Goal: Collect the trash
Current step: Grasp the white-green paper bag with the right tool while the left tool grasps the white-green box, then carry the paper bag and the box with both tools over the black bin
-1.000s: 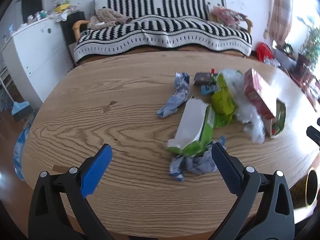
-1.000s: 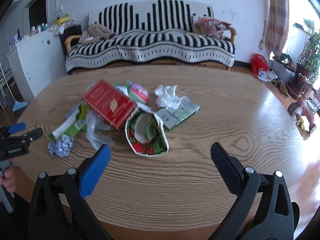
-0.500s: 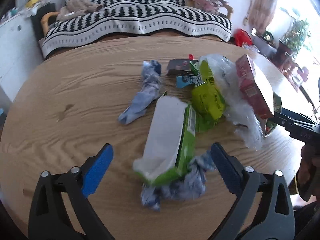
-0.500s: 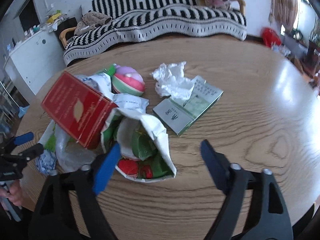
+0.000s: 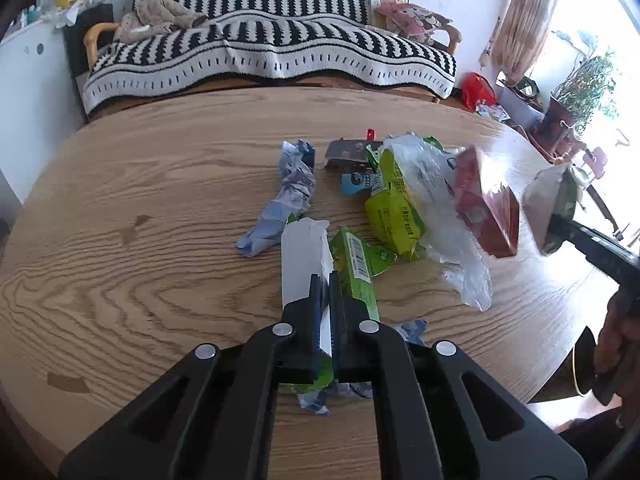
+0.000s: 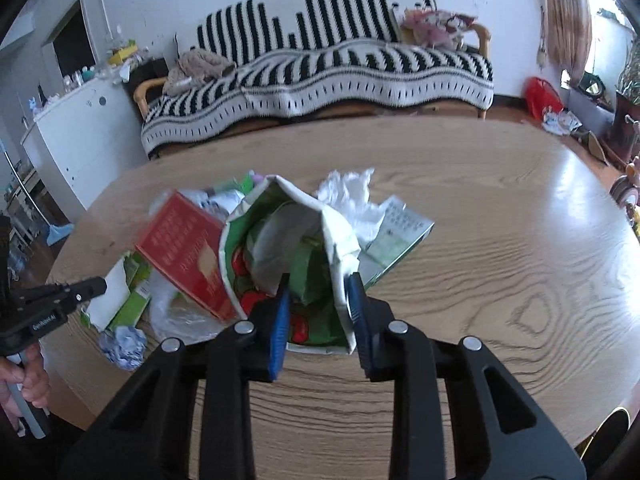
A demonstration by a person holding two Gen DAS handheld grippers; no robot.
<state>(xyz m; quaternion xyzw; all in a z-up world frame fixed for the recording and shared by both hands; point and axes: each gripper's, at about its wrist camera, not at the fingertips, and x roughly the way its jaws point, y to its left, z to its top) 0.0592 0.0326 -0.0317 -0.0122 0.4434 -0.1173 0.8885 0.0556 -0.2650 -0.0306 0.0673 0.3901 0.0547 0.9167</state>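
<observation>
worktop (image 5: pixel 120 208): a round wooden top with the litter heaped toward its near edge, on the right half in the left wrist view.
open bag (image 6: pixel 288 248): a printed bag with red fruit on it; a second ago it lay flat by the near edge, and now its mouth stands up and gapes. It looks meant to take the litter.
red box (image 6: pixel 180 248): leans just beside the bag, on its left in the right wrist view, not yet picked up.
green wrapper (image 5: pixel 320 256): a green and white packet near the near edge, over a crumpled blue paper.
right hand-held gripper (image 6: pixel 318 304): its jaws have just been closing from wide apart; the pads now pinch the bag's near rim.
left hand-held gripper (image 5: pixel 325 312): its jaws have just snapped together from wide apart and now pinch the wrapper's near end.
meaning: both grips look made; I judge the next step is carrying the wrapper into the held bag.
</observation>
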